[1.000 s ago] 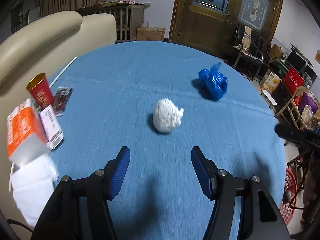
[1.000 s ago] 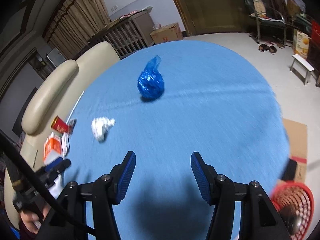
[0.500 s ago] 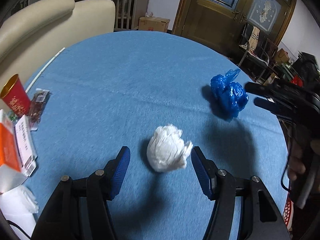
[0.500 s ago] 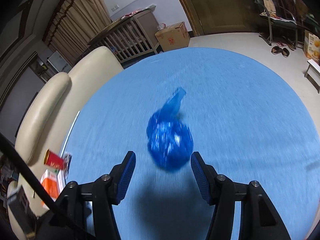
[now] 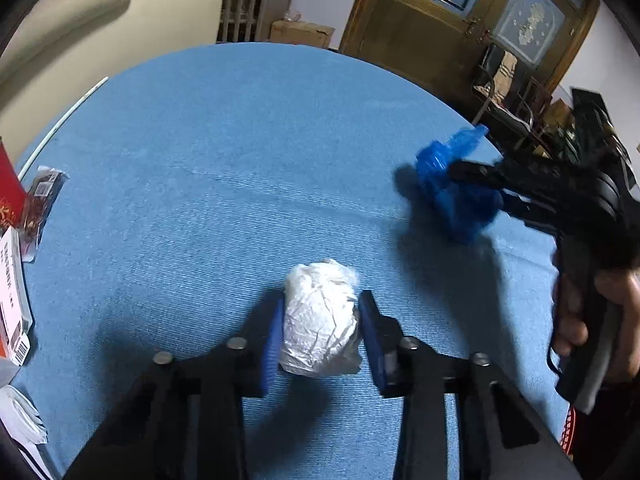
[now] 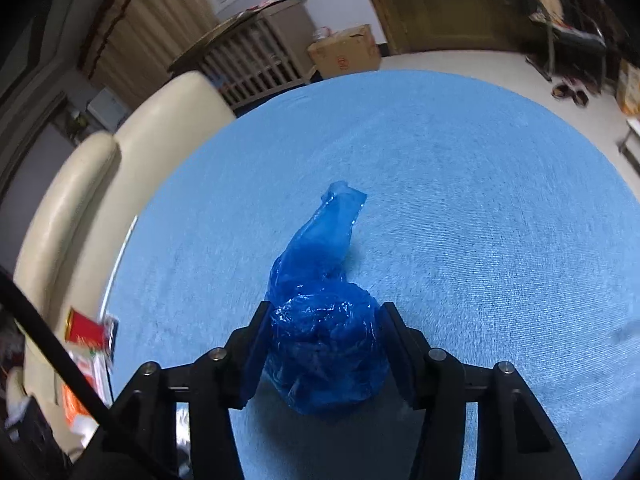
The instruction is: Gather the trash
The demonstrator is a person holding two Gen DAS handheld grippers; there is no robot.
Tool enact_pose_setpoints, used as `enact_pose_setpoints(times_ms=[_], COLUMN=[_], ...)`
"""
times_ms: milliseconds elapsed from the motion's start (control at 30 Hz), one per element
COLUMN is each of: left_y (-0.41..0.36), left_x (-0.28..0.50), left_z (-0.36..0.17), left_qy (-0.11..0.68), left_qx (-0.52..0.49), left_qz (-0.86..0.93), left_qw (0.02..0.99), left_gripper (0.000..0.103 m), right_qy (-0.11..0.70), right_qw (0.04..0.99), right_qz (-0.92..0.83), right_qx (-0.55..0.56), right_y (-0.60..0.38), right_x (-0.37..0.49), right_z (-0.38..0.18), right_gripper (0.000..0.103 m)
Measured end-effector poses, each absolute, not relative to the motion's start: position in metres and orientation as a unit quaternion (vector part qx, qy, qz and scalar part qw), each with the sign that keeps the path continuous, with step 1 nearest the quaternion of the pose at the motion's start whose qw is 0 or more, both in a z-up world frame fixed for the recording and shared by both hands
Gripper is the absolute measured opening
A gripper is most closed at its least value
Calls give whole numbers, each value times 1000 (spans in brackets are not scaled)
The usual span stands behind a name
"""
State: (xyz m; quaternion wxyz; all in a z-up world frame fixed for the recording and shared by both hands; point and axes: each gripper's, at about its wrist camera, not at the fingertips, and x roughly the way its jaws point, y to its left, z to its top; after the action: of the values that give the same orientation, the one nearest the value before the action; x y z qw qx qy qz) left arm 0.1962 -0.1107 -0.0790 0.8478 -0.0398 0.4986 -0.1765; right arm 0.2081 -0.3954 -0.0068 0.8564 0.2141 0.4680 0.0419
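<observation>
White crumpled wad (image 5: 319,317) dead centre in left hand-held gripper (image 5: 320,338), closing, pads touching; blue bag (image 6: 326,344) likewise in right hand-held gripper (image 6: 322,354), tail toward 12 o'clock.

Round table with blue cloth (image 5: 240,152); cream sofa (image 5: 100,20) behind; cardboard box (image 6: 346,50) on floor beside wooden door (image 5: 460,20).

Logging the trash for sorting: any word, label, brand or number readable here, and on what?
No text reads clearly.
Red cup: gold marks, cut off at the edge, unreadable.
White and orange box: barcode and small print, too small.
Dark wrapper: white label, blurred.
Cardboard box: red mark, blurred.
White wad, blue bag: no print seen.
</observation>
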Motion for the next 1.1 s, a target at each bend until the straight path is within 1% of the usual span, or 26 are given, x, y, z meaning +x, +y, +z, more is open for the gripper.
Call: enact_pose_setpoints(times_ms=[100,300,467,600,867,1100], left_y=[-105,-98,-98,-104,-114,-110], left_x=[189,157,121,74,-3,-32], left_z=[-76,-60,-36,-10,18,24], left_qy=[500,483,459,425,378,365], left_qx=[-46,-27,1,34,93,108], left_qz=[-177,-176,-178,-188,-188,-182], left_qw=[847,857,870,885,902,906], left_gripper=[30,30,30,30,30,30], right_qy=[468,448,432,419,414,407], right_qw=[856,866,875,881,886,888], right_qz=[47,66,72,73,74,75], right_qx=[215,213,206,209,198,201], right_y=[-395,-390,-384,-386,-378,-370], right_x=[193,133,64,6,-86,-129], right_z=[-3,19,38,51,58,59], right_gripper=[53,54,53,54,54,54])
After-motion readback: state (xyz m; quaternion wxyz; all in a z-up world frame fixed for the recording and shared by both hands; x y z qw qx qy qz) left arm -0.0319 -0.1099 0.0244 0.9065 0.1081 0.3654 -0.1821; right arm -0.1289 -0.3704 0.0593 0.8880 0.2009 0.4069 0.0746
